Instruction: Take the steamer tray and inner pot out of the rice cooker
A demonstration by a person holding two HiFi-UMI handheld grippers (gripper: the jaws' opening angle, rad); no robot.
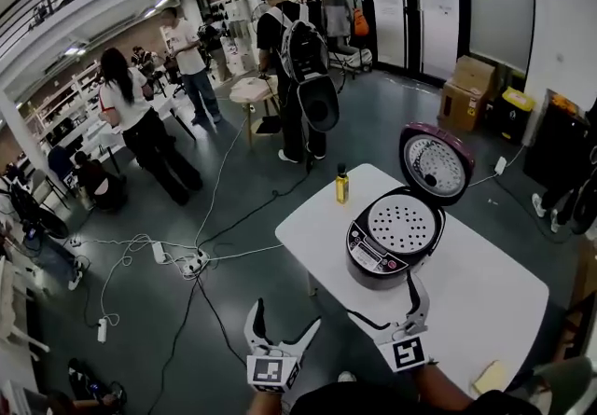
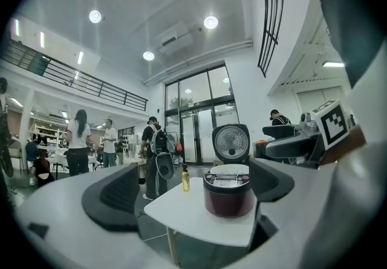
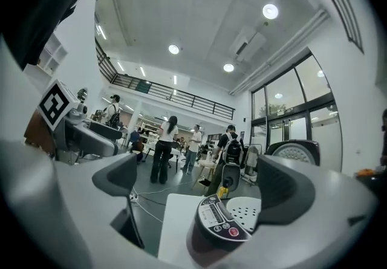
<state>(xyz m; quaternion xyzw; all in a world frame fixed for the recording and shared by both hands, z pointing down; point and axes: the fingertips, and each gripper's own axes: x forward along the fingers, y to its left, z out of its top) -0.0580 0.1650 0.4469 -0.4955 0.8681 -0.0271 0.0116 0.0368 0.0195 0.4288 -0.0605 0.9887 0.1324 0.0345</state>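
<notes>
The dark red rice cooker [image 1: 387, 250] stands on the white table [image 1: 485, 301] with its lid [image 1: 436, 164] swung up and back. A white perforated steamer tray [image 1: 403, 224] sits in its top. Both grippers hover short of the table's near edge. My left gripper [image 1: 284, 315] is open over the floor, left of the cooker [image 2: 228, 192], with nothing between its jaws. My right gripper [image 1: 387, 301] is open just in front of the cooker [image 3: 221, 228], and the tray [image 3: 248, 212] shows between its fingers. The inner pot is hidden under the tray.
A small yellow bottle [image 1: 342, 185] stands at the table's far corner. Cables and a power strip [image 1: 191, 264] lie on the floor to the left. Several people [image 1: 140, 124] stand behind, near a small round table [image 1: 252, 91]. Cardboard boxes [image 1: 466, 91] sit by the glass doors.
</notes>
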